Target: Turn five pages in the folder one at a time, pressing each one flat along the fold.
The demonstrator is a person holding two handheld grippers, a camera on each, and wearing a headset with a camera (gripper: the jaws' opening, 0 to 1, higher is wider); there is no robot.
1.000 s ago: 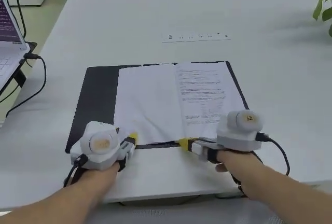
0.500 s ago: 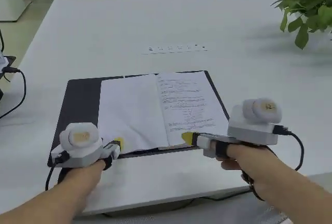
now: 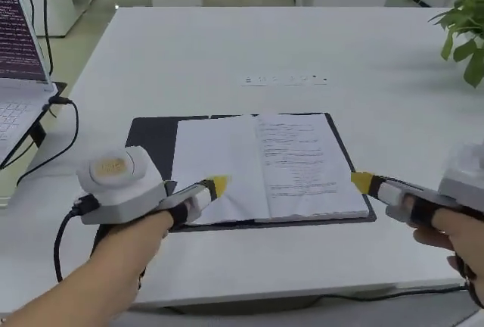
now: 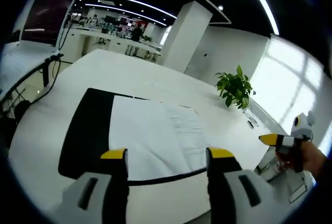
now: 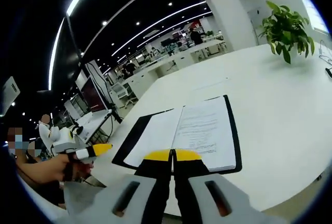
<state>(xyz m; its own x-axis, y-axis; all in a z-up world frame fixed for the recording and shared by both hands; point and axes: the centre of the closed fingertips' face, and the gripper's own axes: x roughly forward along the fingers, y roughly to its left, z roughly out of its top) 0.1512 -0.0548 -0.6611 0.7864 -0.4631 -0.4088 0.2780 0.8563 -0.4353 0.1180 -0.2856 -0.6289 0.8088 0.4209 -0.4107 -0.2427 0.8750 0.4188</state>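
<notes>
Although the white workbench (image 3: pixel 227 47) runs past the edges of the head view, its middle is plain to see. There the black folder (image 3: pixel 147 141) lies open and flat, a little nearer the person than the centre. Its left page (image 3: pixel 215 160) is blank. Its right page (image 3: pixel 302 160) carries printed lines too small to read.

A laptop (image 3: pixel 15 39) is cut off by the left edge, so that part of a purple screen and some keys show. A potted plant (image 3: pixel 465 32) is cropped at the right edge. A black cable (image 3: pixel 64 115) loops from the laptop over the table edge.

The left gripper (image 3: pixel 215 185) hangs over the folder's near left part. Its yellow tips stand wide apart in its own view, with nothing between them. Whether it touches the paper cannot be told.

The right gripper (image 3: pixel 361 182) sits just beside the folder's near right corner, off the page. Its body is cut off at the frame edge, and its jaws are pressed together and empty.

Beyond the folder lies a row of small marks (image 3: pixel 283 80), too faint to make out.
</notes>
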